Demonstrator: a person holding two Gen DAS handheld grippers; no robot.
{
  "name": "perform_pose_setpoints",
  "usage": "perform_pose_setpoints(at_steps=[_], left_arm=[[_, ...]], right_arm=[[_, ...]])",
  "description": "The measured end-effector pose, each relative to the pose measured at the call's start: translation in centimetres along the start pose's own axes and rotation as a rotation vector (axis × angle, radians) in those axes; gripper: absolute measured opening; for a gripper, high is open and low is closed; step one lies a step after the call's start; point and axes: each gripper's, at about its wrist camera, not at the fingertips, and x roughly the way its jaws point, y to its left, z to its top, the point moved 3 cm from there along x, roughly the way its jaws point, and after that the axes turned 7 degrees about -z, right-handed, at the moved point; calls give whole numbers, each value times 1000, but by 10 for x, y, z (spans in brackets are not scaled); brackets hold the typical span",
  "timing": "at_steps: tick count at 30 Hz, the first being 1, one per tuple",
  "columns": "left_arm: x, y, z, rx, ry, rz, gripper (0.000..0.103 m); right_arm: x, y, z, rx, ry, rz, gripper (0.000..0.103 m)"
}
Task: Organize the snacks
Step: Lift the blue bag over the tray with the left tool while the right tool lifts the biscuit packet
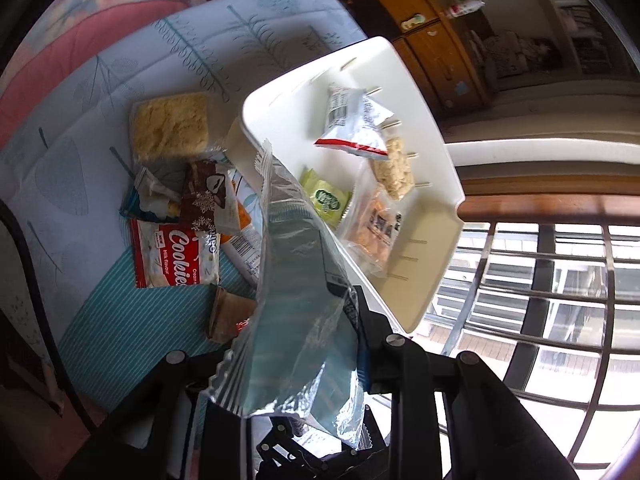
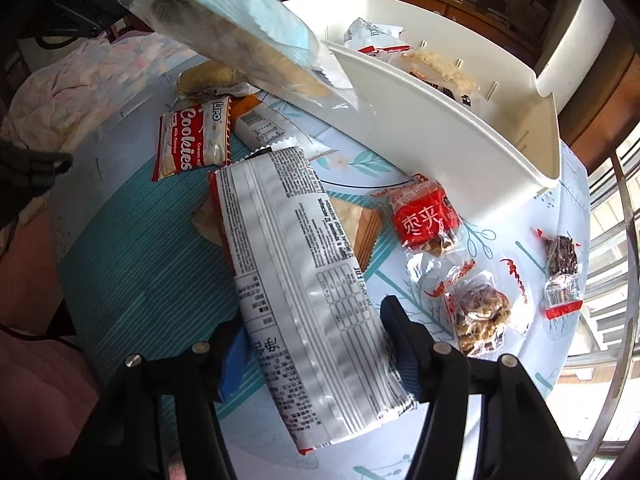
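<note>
Lifting clear packet [image 1: 296,312] | left hand-held gripper [image 1: 320,428] fingertips hidden | contents unclear

Bin rim [image 2: 460,120] walls far side; snack pile [image 2: 196,140] crowds left; striped cloth [image 2: 152,248] near side free.

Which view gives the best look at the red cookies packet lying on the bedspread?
The right wrist view: the cookies packet lies unobstructed with its whole front and lettering readable. In the left wrist view the cookies packet is also visible, but a brown snack packet overlaps its top edge.
</note>
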Motion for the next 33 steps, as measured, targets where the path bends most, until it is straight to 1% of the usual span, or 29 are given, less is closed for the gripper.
perform_pose_setpoints(at_steps=[6,10,13,19,26,29,33], left_arm=[[-22,-20,2,101,-29,-31,24],[-37,-32,8,168,-53,-44,24],[-44,-37,13,199,-61,-64,24],[-51,-53,27,253,-53,-97,24],[-60,-80,39,384,-69,-145,23],[-58,-92,48,428,-65,-157,23],[-52,-103,60,477,-55,-158,23]], right_arm=[[-33,-2,-4,92,-52,20,59],[-45,-7,3,142,-82,25,57],[-53,-11,7,181,-96,35,57],[-69,-20,20,250,-138,55,57],[-92,-35,44,342,-213,55,52],[-95,-40,55,365,-235,45,52],[-97,-48,69,409,-267,62,51]])
